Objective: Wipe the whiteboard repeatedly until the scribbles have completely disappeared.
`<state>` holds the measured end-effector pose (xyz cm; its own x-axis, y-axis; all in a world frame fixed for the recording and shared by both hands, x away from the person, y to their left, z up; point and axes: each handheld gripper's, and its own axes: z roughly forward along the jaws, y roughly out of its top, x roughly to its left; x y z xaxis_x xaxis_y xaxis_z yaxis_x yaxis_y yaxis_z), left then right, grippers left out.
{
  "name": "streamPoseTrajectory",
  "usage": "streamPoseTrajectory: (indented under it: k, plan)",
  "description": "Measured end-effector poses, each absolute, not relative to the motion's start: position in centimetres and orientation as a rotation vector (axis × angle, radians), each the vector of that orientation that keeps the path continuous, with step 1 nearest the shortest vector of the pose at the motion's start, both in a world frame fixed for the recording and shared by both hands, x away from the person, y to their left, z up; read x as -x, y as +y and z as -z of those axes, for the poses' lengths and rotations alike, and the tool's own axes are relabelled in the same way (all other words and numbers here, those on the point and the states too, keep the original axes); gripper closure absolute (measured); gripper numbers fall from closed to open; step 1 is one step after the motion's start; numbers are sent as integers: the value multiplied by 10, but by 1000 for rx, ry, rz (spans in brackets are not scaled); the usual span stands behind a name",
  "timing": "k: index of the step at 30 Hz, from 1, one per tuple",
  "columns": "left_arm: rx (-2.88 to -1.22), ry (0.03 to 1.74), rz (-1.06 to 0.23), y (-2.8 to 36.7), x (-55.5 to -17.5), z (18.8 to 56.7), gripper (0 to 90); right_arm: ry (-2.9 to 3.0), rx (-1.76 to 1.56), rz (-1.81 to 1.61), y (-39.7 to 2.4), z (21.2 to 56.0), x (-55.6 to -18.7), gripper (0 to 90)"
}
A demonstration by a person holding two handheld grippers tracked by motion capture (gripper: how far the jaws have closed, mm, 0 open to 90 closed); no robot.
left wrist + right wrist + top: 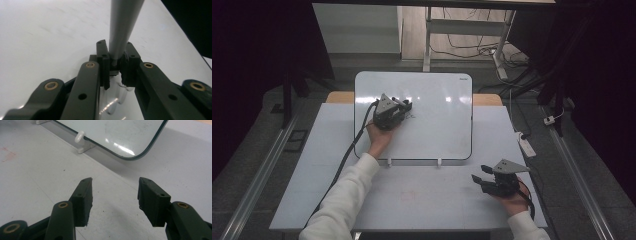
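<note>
A white glass whiteboard [437, 125] lies on the white table [412, 200]. Over the board's upper left part, my left gripper [407, 107] is shut on a grey marker [122, 25]. In the left gripper view the marker's barrel runs away from the jaws toward the board [37, 37], and the left gripper [115, 48] clamps its near end. Small dark marks [413, 116] show on the board just by the gripper's tip. My right gripper [478, 173] rests low on the table at the right front, open. In the right gripper view, this gripper [115, 187] has nothing between its jaws and faces the board's rounded corner [120, 132].
Two white clips [389, 162] [439, 162] hold the board's near edge; one clip [80, 138] lies ahead of the right jaws. A black cable [347, 155] trails from the left gripper. A white power strip [527, 146] lies off the table's right edge. A desk frame [462, 30] stands behind.
</note>
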<state>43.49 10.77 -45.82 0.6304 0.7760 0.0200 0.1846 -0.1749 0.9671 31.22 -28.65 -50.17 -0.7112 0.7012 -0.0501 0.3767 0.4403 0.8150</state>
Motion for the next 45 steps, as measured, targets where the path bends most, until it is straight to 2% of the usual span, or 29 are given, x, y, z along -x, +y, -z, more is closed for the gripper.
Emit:
streamPoseTrajectory:
  k: [6, 9, 13, 20, 28, 37, 45]
  plan:
    - [-1735, 743, -621, 96, -415, 478, 784, 2317, -917, -1165, -286, 502, -312, 456]
    - [-1711, 784, -660, 108, -420, 470, 784, 2319, -909, -1162, -285, 502, -311, 456]
    - [-1667, 825, -647, 124, -427, 465, 784, 2310, -914, -1167, -286, 501, -311, 455]
    - [-1701, 763, -632, 92, -419, 475, 784, 2324, -904, -1161, -284, 502, -311, 455]
    - [-1651, 843, -661, 130, -429, 462, 784, 2320, -910, -1166, -286, 502, -311, 455]
    - [-1677, 775, -618, 90, -420, 477, 784, 2325, -906, -1159, -284, 503, -311, 454]
    - [-1673, 852, -721, 144, -421, 463, 784, 2332, -903, -1161, -284, 504, -312, 454]
